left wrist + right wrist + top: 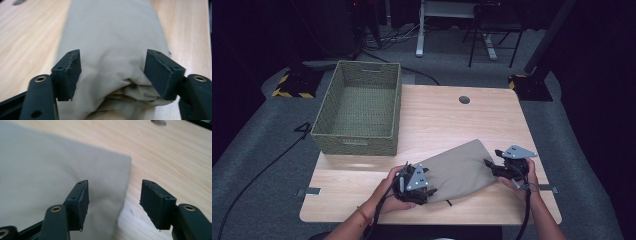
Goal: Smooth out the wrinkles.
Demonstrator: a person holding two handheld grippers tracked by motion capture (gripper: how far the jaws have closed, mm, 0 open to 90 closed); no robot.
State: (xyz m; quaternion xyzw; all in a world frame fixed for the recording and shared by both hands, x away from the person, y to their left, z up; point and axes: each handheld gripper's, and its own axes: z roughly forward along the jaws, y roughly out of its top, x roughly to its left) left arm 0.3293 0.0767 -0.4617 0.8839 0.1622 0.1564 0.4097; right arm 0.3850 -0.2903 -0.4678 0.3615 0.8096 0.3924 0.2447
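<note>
A folded beige cloth (459, 170) lies at the front of the wooden table (437, 120), between the two hand-held grippers. My left gripper (431, 192) is at its near left end. In the left gripper view the bunched, layered end of the cloth (112, 37) sits between the jaws of that gripper (113, 72), which stand wide apart and do not squeeze it. My right gripper (490, 165) is at the cloth's right edge. There its jaws (113, 200) straddle the straight edge of the cloth (50, 170), one over fabric, the other over bare wood, open.
A green woven basket (357, 137) with nothing in it stands at the table's far left. A round cable hole (464, 100) is in the tabletop near the back edge. Beyond the table are dark floor, cables and desk legs.
</note>
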